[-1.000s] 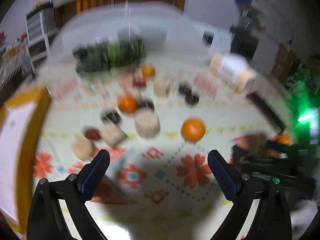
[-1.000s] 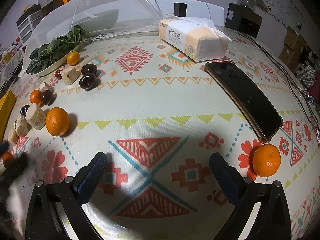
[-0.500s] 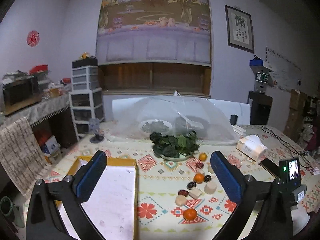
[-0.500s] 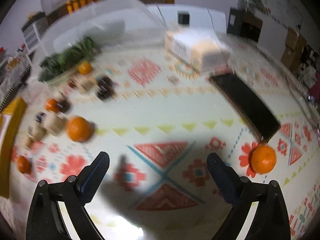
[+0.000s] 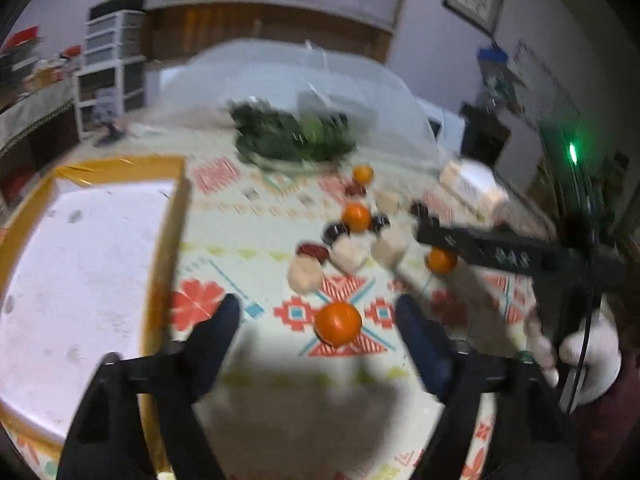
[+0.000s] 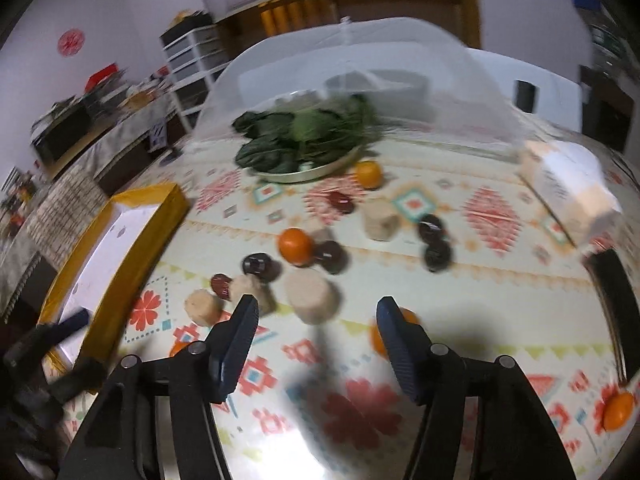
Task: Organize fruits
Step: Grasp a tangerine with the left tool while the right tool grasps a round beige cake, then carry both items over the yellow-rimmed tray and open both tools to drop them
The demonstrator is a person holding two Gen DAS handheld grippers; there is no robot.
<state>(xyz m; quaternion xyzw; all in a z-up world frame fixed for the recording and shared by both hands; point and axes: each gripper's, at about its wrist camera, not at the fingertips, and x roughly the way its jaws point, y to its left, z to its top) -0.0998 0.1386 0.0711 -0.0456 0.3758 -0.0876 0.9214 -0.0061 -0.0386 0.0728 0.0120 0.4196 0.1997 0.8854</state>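
Both pairs of fingers are standing wide apart and holding nothing. The left gripper (image 5: 318, 312) is hovering over an orange (image 5: 338, 323) lying well in from the table's near edge, beside the yellow-rimmed tray (image 5: 166, 236) at the left edge. The right gripper (image 6: 314, 322) is hanging by another orange (image 6: 380, 334). Round fruit may be rolling off if one pad is nudging it first, and blur is hiding exact alignment.

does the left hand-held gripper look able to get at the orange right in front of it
Probably yes. The left hand-held gripper is open, and the orange lies on the tablecloth almost between its fingers, with nothing around it. The pale chunks sit farther back.
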